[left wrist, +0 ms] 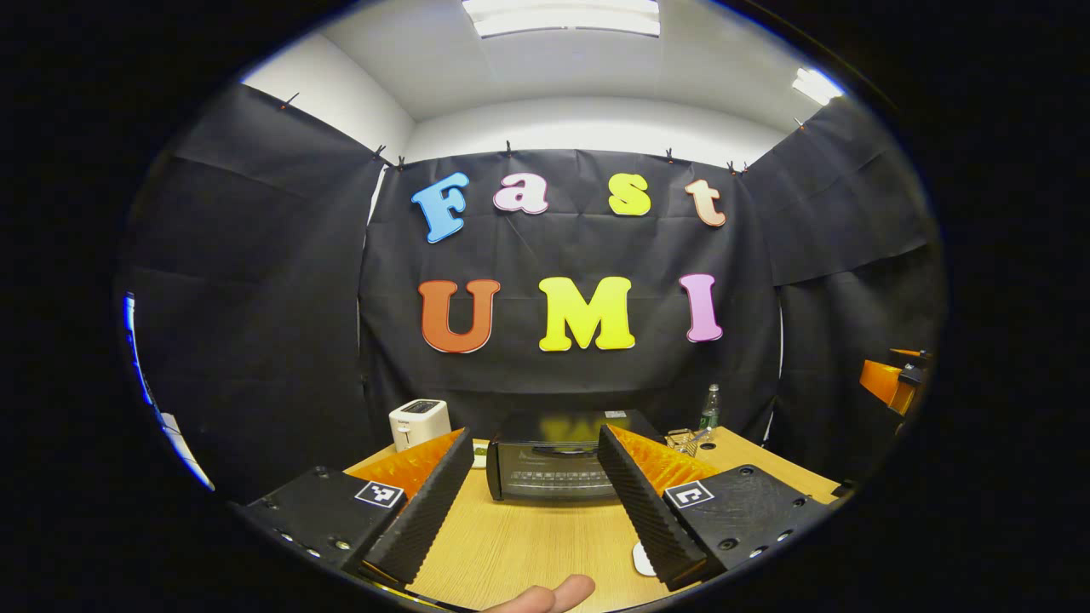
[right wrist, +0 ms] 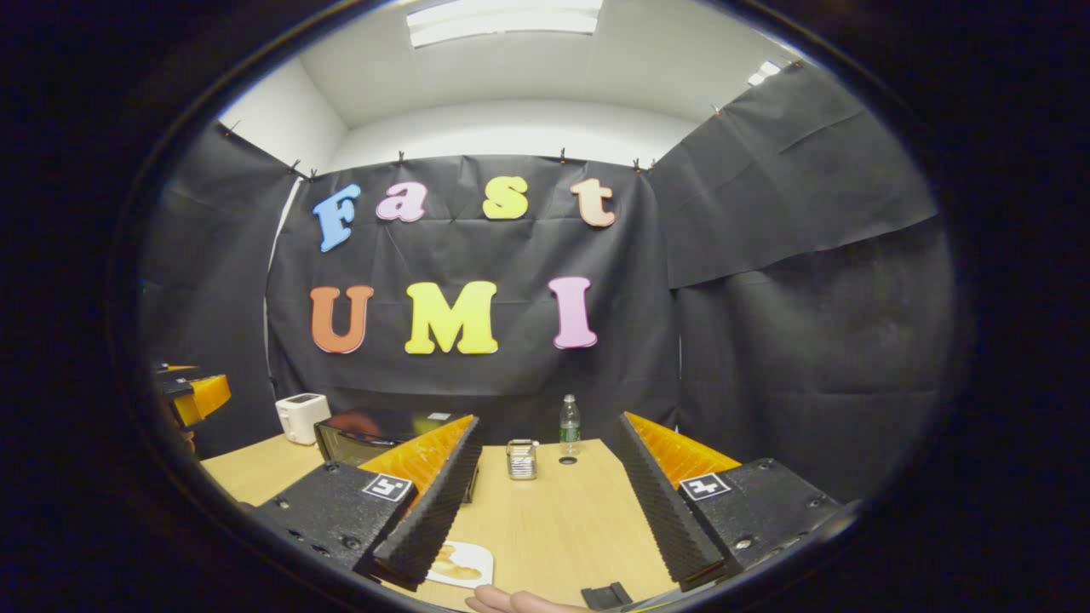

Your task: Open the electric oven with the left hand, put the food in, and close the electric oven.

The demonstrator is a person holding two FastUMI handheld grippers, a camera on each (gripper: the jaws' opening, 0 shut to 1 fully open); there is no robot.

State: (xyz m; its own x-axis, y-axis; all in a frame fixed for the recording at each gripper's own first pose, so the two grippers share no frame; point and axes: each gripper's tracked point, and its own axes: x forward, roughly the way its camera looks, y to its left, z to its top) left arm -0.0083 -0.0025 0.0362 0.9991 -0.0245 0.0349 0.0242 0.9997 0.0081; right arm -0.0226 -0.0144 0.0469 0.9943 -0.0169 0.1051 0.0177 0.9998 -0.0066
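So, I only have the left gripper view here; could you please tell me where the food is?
Observer: In the right gripper view, pale food lies on a white plate on the table, beside the finger at the left of that view.
Operator: Thank you. Is the right hand-held gripper holding anything?
Observer: No, the right hand-held gripper is open, with bare table between its fingers.
Operator: Is anything else near the plate?
Observer: A small black object lies at the table's near edge.
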